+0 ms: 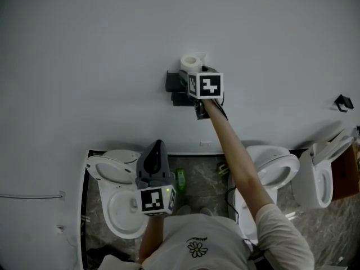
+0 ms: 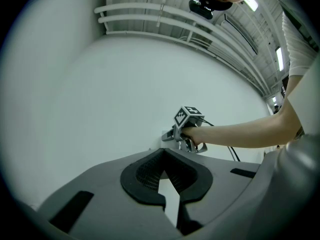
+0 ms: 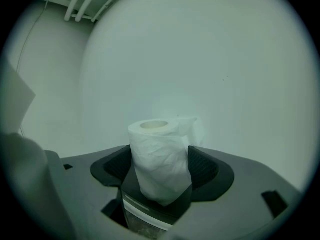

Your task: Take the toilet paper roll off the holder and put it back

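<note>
Right tongs point(image 3: 161, 167) clench the upright toilet paper roll point(image 3: 157, 149); left tongs point(image 2: 163, 153) sit closed, empty.

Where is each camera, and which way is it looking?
Head view: on the person's head, looking steeply down at the wall and toilets; shows the right arm and left gripper.
Left gripper view: on that gripper, held low, looking up along its shut, empty jaws at the wall; shows the right arm.
Right gripper view: on the right gripper, looking along jaws clamped on the toilet paper roll, toward the wall.
Shared: head and left gripper views both show the right arm.
</note>
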### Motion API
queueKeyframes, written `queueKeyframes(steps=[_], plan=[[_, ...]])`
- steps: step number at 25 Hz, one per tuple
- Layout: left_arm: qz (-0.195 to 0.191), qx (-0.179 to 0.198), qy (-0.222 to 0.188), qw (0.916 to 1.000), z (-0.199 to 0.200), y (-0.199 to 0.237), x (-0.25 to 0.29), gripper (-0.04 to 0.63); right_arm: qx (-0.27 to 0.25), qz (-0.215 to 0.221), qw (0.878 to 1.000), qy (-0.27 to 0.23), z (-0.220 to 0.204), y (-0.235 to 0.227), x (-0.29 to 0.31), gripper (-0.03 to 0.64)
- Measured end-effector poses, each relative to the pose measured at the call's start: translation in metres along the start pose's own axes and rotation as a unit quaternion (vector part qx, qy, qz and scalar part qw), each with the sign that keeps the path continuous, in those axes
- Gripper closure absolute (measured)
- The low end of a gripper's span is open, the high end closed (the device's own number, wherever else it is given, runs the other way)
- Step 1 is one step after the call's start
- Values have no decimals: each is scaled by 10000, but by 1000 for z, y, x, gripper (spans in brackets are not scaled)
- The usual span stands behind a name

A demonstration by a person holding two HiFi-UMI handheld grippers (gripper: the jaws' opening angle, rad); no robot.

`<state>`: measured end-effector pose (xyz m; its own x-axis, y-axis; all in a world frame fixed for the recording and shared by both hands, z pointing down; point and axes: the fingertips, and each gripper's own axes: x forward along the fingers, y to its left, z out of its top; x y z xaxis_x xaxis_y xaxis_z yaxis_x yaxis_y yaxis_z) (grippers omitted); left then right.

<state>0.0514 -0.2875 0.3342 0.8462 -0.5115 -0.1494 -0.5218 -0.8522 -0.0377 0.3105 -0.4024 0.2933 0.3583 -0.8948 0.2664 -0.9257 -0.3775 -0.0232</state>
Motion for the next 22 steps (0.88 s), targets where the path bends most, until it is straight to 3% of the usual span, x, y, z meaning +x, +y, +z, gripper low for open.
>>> queueKeyframes(steps=[2, 3, 22], plan=[[-9, 6, -16, 10000, 0, 0, -1, 578, -27, 26, 10000, -17, 0, 0, -1, 275], [-14, 10, -1, 10000, 0, 0, -1, 578, -25, 29, 10000, -28, 1, 0, -1, 332], [20, 10, 28, 10000, 6, -2, 1, 578, -25, 106, 9996, -274, 23, 1, -15, 339]])
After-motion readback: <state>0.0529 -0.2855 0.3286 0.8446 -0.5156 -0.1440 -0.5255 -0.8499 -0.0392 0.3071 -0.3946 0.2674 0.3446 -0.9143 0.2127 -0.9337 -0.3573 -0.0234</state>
